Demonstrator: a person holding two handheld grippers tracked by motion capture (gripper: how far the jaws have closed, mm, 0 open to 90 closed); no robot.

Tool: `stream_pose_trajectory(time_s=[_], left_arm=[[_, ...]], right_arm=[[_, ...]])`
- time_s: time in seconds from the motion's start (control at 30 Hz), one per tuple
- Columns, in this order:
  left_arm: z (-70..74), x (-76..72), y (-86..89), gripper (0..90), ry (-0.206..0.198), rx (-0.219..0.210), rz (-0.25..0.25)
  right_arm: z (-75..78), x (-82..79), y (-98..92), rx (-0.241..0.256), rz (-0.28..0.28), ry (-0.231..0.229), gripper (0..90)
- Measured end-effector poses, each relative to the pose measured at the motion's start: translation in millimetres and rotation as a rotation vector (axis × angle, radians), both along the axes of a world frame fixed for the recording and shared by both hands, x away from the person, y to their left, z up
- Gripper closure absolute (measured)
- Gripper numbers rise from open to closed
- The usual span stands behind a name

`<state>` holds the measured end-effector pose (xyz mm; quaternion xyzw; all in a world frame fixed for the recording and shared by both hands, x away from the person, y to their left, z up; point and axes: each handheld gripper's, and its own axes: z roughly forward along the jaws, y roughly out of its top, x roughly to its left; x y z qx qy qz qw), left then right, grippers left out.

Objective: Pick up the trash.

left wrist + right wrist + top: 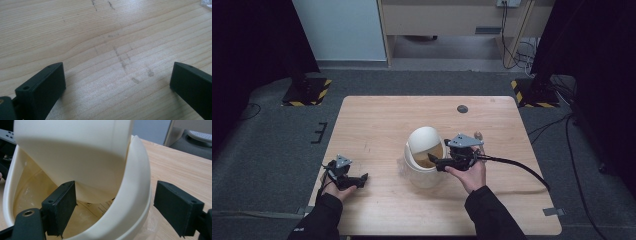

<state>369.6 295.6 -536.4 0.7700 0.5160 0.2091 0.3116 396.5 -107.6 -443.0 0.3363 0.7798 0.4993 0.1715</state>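
Right claw astride the bin's rim; left claw idle on the desk.

You held the right claw [438,163] open at the cream swing-lid bin [424,157], which stood near the middle of the desk [377,120]. In the right gripper view, one jaw sat inside the opening under the tilted lid flap [75,150], the other outside the wall, with the rim [136,192] between them, not yet pinched. My judgement: the bin looked light, so closing off-centre or pushing sideways could have tipped or slid it, and the flap could have swung onto the inner jaw. Your left claw [360,179] rested open and empty, well apart from the bin, near the desk's left edge.
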Motion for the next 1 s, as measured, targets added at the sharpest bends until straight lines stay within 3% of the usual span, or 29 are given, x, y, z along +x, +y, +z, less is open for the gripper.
stream_pose_trajectory(time_s=[0.23, 0.43, 0.63, 0.73, 0.77, 1.0], left_arm=[[0.0, -0.2, -0.3, 0.0, 0.0, -0.001, -0.001], [0.0, -0.3, -0.4, 0.0, 0.0, -0.001, -0.001], [0.0, -0.2, -0.3, 0.0, 0.0, -0.001, -0.002], [0.0, -0.2, -0.4, 0.0, 0.0, -0.001, -0.002], [0.0, -0.2, -0.4, 0.0, 0.0, -0.001, -0.002], [0.0, -0.2, -0.4, 0.0, 0.0, -0.001, -0.002]], right_arm=[[-1.6, 2.6, 1.3, -0.001, -0.013, -0.001, 18.3], [9.0, -5.1, -6.6, 0.019, -0.01, -0.031, 19.0], [28.7, -14.6, -25.1, 0.026, -0.024, -0.083, 18.8], [37.6, -18.7, -34.5, 0.055, -0.04, -0.103, 19.6], [41.6, -19.5, -41.1, 0.084, -0.052, -0.104, 19.8], [50.4, -14.9, -78.1, 0.128, -0.149, -0.116, 22.2]])
